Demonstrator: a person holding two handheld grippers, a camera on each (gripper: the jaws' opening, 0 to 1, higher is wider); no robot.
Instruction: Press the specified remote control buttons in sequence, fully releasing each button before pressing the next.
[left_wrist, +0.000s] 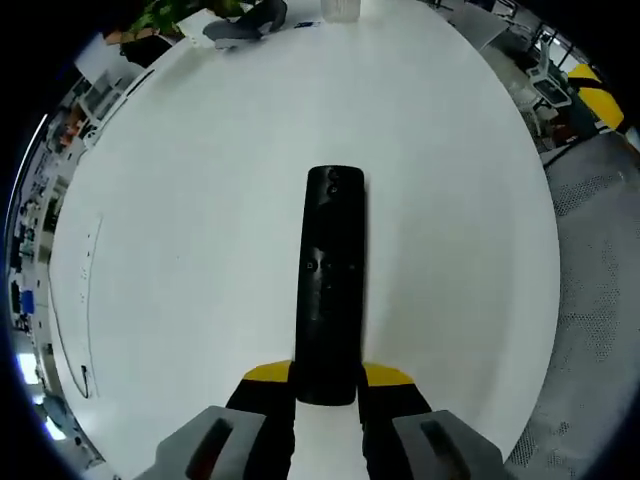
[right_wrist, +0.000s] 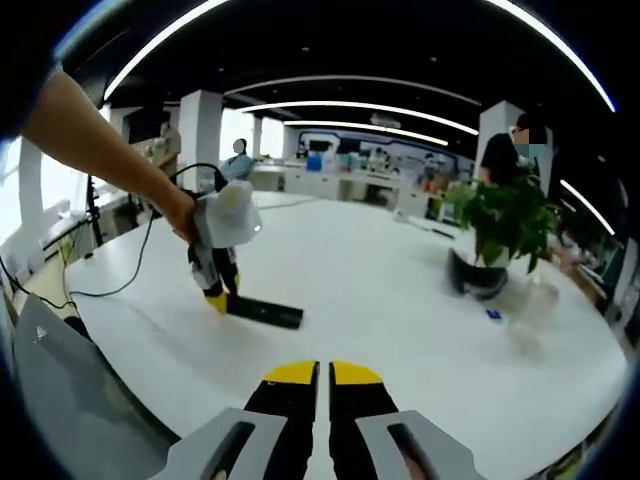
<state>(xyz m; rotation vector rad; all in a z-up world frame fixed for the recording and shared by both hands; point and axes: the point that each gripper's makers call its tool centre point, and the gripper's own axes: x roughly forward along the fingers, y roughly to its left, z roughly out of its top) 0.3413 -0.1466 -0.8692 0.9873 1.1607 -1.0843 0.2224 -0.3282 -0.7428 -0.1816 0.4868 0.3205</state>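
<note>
Here the white table (left_wrist: 200, 200) spreads broad beneath both grippers. At its far side in the right gripper view stands a potted plant (right_wrist: 500, 225). The black remote control (left_wrist: 330, 285) lies flat on the table, its near end clamped between the yellow-tipped jaws of the left gripper (left_wrist: 328, 385). The right gripper (right_wrist: 324, 375) hangs above the table, well apart from the remote, its jaws nearly touching and holding nothing.

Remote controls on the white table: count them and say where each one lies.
1. The remote control lies flat on the white table, its near end held between the jaws of the left hand-held gripper. In the right gripper view it lies beside that gripper.
</note>
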